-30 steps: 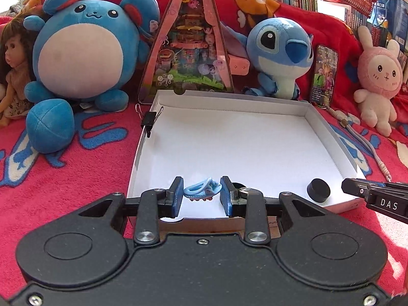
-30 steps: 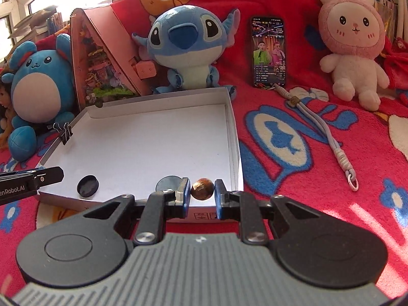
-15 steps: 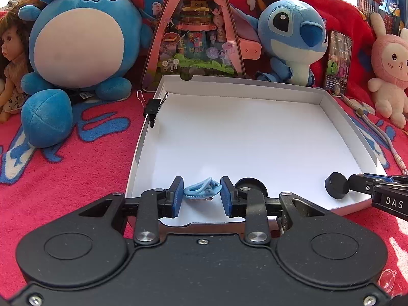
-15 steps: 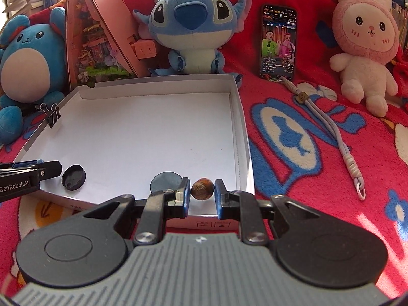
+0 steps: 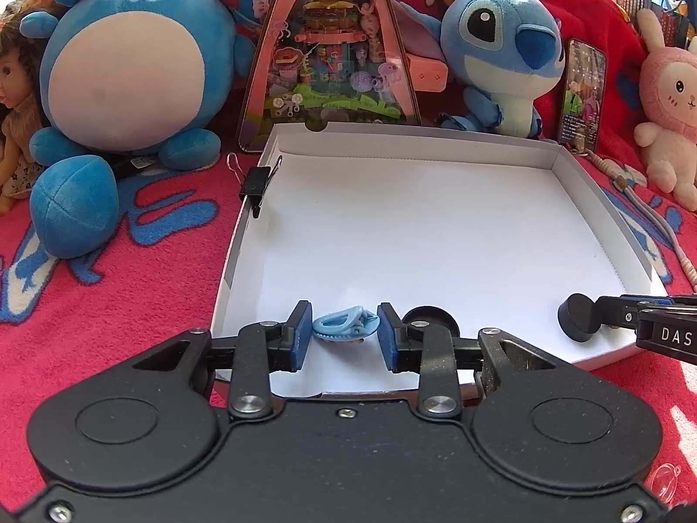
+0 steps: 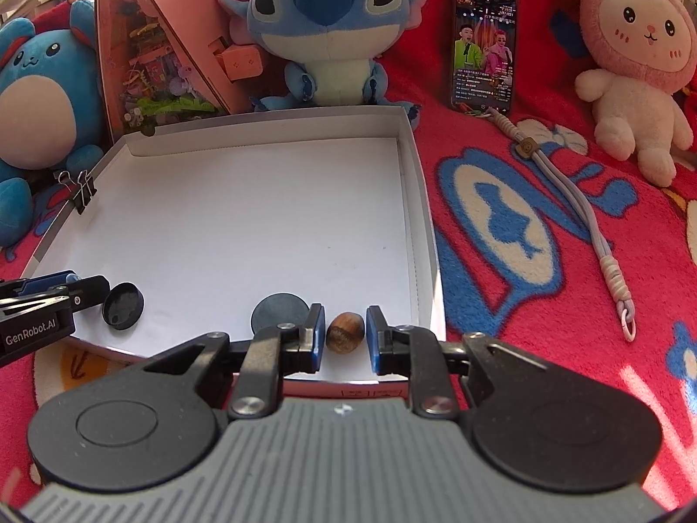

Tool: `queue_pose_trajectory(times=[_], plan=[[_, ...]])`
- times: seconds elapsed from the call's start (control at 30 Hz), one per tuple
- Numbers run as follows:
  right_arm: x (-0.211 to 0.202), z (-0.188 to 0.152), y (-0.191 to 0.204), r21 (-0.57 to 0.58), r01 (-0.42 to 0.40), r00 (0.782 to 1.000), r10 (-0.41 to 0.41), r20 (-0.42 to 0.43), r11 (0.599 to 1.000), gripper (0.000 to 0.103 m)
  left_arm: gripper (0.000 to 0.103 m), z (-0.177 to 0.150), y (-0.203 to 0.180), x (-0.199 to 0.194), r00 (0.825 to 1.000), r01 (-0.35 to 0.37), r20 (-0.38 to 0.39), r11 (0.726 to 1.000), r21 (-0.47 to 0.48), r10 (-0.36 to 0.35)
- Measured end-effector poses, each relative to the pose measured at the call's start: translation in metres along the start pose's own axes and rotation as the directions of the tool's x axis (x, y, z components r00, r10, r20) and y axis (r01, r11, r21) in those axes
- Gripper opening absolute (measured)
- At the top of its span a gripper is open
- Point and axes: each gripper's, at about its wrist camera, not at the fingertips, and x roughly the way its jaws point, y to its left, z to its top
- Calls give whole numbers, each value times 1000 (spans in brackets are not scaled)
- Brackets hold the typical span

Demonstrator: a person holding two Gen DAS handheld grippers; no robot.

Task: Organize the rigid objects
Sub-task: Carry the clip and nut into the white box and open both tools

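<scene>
Blue clip (image 5: pixel 344 328) now sits loose between the widened left gripper (image 5: pixel 344 334).

A red blanket (image 6: pixel 544 261) with blue and cream cartoon prints carries everything. Directly ahead of both claws a shallow white cardboard tray (image 6: pixel 409 165) lies flat on it, and beyond the tray's far edge stand a round blue plush (image 5: pixel 130 65), a pink triangular toy box (image 5: pixel 331 52), a blue big-eared plush (image 6: pixel 326 30) and a phone (image 6: pixel 483 43) with its screen lit. To the right of the right claw (image 6: pixel 344 337) a grey braided lanyard (image 6: pixel 579 218) trails from the phone across the blanket, with a pink bunny plush (image 6: pixel 640 65) beyond it, while a doll (image 5: pixel 15 100) sits far off to the left of the left claw (image 5: pixel 344 333).
</scene>
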Motion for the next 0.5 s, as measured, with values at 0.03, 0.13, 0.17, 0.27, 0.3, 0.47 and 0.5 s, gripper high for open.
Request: queue_pose_trajectory(times=[0.03, 0.13, 0.17, 0.27, 0.3, 0.47, 0.5], plan=[[-1, 0, 0, 4, -4, 1000, 4, 3, 1000, 30, 36, 0, 0, -1, 1000, 3, -2, 1000, 0, -3], [-5, -2, -1, 5, -8, 1000, 8, 19, 1000, 40, 44, -2, 1, -6, 1000, 3, -3, 1000, 0, -3], [-7, -2, -2, 3, -8, 1000, 8, 27, 1000, 47, 47, -3, 0, -9, 1000, 2, 4, 1000, 6, -2], [-16, -4, -2, -4, -16, 999, 16, 50, 1000, 49, 57, -5, -2, -19, 1000, -3, 20, 1000, 25, 2], [-19, -5, -2, -7, -18, 998, 19, 59, 1000, 50, 59, -6, -3, -22, 1000, -3, 24, 1000, 31, 2], [-37, -15, 2, -48, -28, 994, 33, 107, 998, 60, 63, -14, -6, -41, 998, 5, 58, 998, 62, -9], [-41, -16, 3, -57, -28, 993, 35, 116, 998, 61, 64, -15, -7, -44, 998, 7, 64, 998, 63, -12]])
